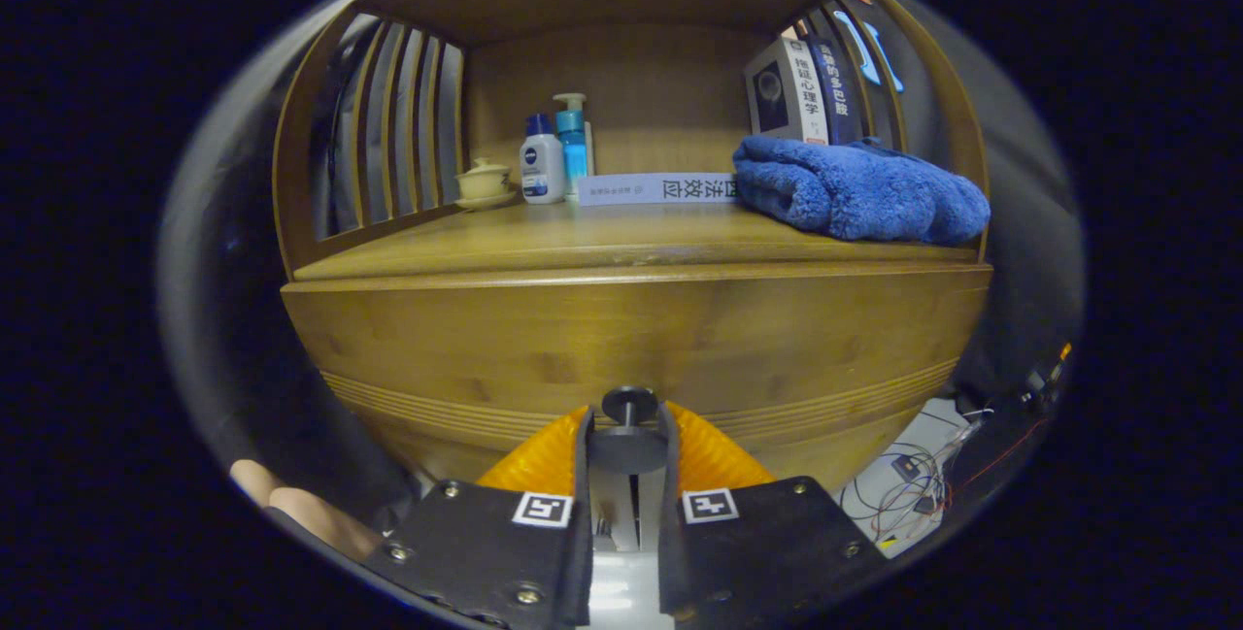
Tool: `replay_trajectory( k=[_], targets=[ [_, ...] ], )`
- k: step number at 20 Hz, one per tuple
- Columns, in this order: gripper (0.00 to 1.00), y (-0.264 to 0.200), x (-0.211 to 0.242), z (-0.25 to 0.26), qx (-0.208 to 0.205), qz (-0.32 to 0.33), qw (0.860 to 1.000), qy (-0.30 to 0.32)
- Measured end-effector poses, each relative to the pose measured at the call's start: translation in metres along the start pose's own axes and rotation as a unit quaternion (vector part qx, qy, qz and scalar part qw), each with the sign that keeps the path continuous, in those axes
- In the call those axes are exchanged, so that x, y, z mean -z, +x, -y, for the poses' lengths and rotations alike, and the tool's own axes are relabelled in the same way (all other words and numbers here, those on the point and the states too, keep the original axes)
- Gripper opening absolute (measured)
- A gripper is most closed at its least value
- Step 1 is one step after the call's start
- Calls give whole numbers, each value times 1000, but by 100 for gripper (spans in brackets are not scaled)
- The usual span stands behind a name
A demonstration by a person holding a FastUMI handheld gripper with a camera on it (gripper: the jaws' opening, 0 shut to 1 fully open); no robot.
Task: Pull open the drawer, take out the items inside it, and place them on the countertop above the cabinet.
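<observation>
Wooden bench [621, 247] carrying: lidded cup on saucer [484, 182] sitting at back left corner; two bottles [555, 156] standing beside it; book [656, 188] lying flat mid-back; blue towel [855, 190] lying along right edge, upright books [804, 90] standing behind it.

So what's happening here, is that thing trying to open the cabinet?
Yes. A person is holding a gripper, and its fingers sit on either side of the dark round knob on the wooden drawer front. The drawer looks closed, so nothing has come out yet. On the countertop above lie a folded blue towel, two bottles, a small lidded cup and some books.
</observation>
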State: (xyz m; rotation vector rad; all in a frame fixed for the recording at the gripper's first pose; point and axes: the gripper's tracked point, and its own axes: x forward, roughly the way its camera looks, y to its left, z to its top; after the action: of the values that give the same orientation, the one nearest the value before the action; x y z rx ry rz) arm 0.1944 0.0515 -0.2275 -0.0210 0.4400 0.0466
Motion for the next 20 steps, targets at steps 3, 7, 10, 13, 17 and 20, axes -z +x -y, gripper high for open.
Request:
replay_trajectory(
  k=[3,7,10,13,17,20],
  targets=[
    [27,-22,7,0,-3,-2,1000,-3],
    [27,-47,16,1,-1,-7,1000,-6],
    [27,-68,24,2,-2,-13,1000,-2],
    [27,-84,30,4,1,-17,1000,-6],
    [27,-97,35,3,3,-19,1000,-1],
    [27,-107,40,4,2,-23,1000,0]
  ],
)
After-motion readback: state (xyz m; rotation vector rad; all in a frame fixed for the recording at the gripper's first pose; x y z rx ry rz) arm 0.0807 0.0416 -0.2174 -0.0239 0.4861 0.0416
